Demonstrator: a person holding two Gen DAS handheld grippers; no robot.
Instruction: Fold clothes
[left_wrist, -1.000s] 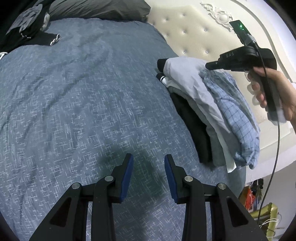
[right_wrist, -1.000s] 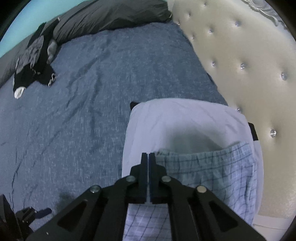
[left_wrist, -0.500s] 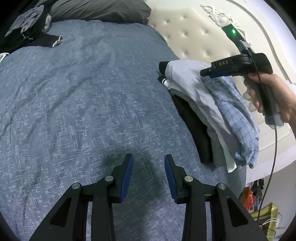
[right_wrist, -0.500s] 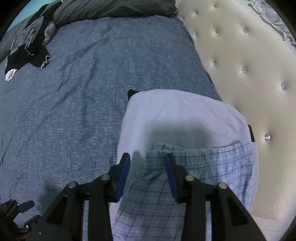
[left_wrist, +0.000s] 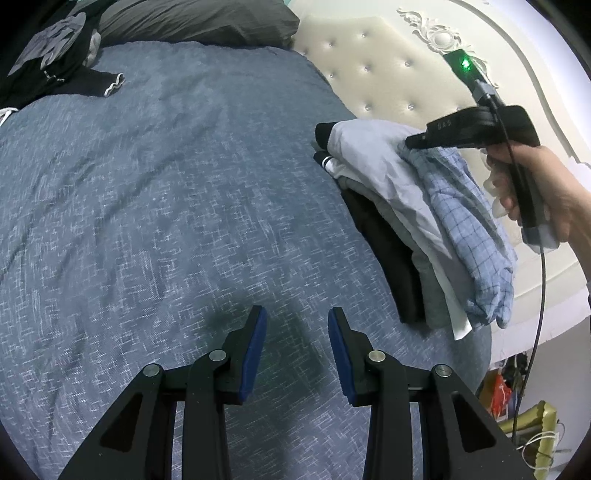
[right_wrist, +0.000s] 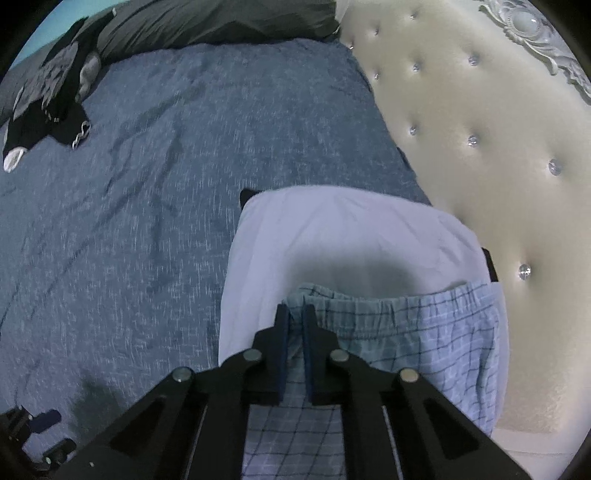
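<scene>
Because the checked shorts (right_wrist: 424, 332) lie on top of the folded stack (left_wrist: 399, 229) at the bed (left_wrist: 155, 192) edge beside the headboard (right_wrist: 480, 147), pinched at the waistband by the nearly closed right hand-held gripper (right_wrist: 293, 317), a pull could drag the stack askew or over the edge. The left hand-held gripper (left_wrist: 297, 343) is held wide and empty above the bed.

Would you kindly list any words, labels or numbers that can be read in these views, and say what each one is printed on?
A short light marking of about three characters stands on the side of the right tool body, seen from the left wrist view; too small and blurred to read with certainty.
No other text is visible: none on the folded clothes stack, the checked shorts or the headboard.
</scene>
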